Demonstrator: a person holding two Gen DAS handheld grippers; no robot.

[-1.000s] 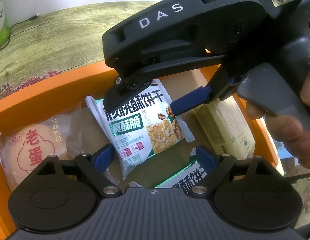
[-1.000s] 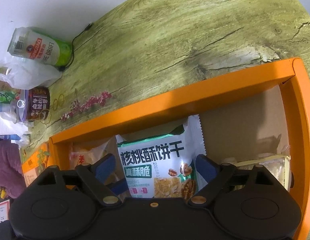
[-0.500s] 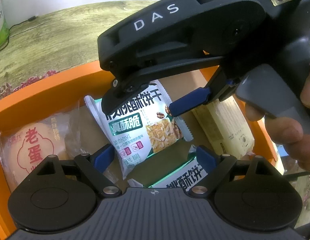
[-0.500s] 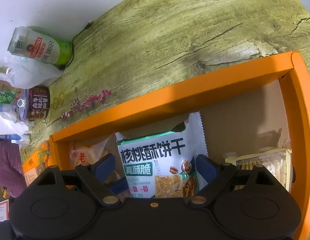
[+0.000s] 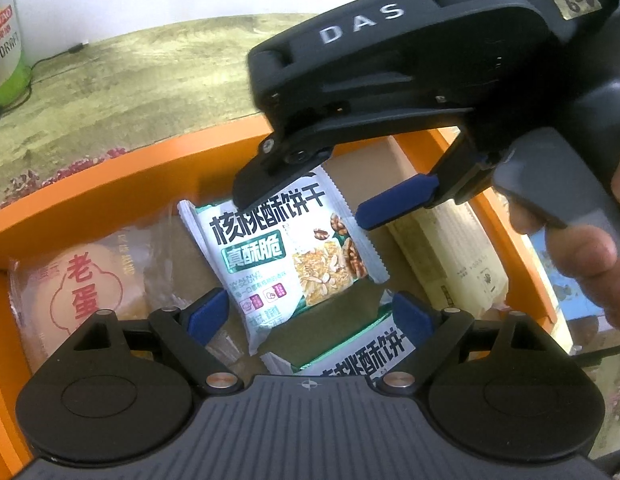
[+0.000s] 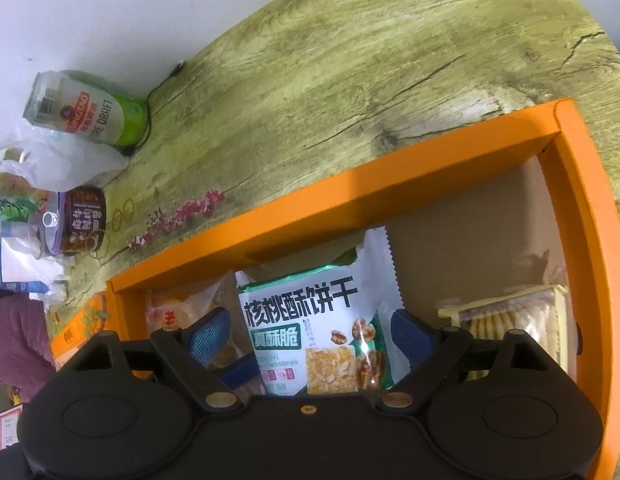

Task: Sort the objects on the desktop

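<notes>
Inside the orange box (image 5: pixel 121 184), on its brown cardboard floor: walnut biscuit packet (image 5: pixel 293 256), white and green, lying flat and slightly askew near the middle. Left of that packet, a clear-wrapped round cake with red characters (image 5: pixel 81 284), partly hidden by the left gripper's own body. Right of the packet, against the box's right wall, a pale yellow cracker pack (image 5: pixel 458 256). Nearer than the packet, a second walnut biscuit packet (image 5: pixel 362 352), its top edge overlapping the first one's lower corner, mostly hidden behind the gripper body.

Over the first packet, right gripper (image 5: pixel 314 210), held in a person's hand (image 5: pixel 590 256), blue-padded fingers spread wide on either side of the packet's upper end, pressing on nothing; whether either finger touches the wrapper cannot be told. From its own camera, same packet (image 6: pixel 318 328) seen between the two blue pads, gaps showing on both sides.

Nearer than the packet, left gripper (image 5: pixel 310 314), likewise spread wide and empty, poised above the overlap of the two packets.

Beyond the box's far wall, wood-grain bench (image 6: pixel 350 80); far off to the left of the box, a green and white beer can (image 6: pixel 89 110), a white plastic bag (image 6: pixel 57 160) and a small dark tin (image 6: pixel 75 220).
</notes>
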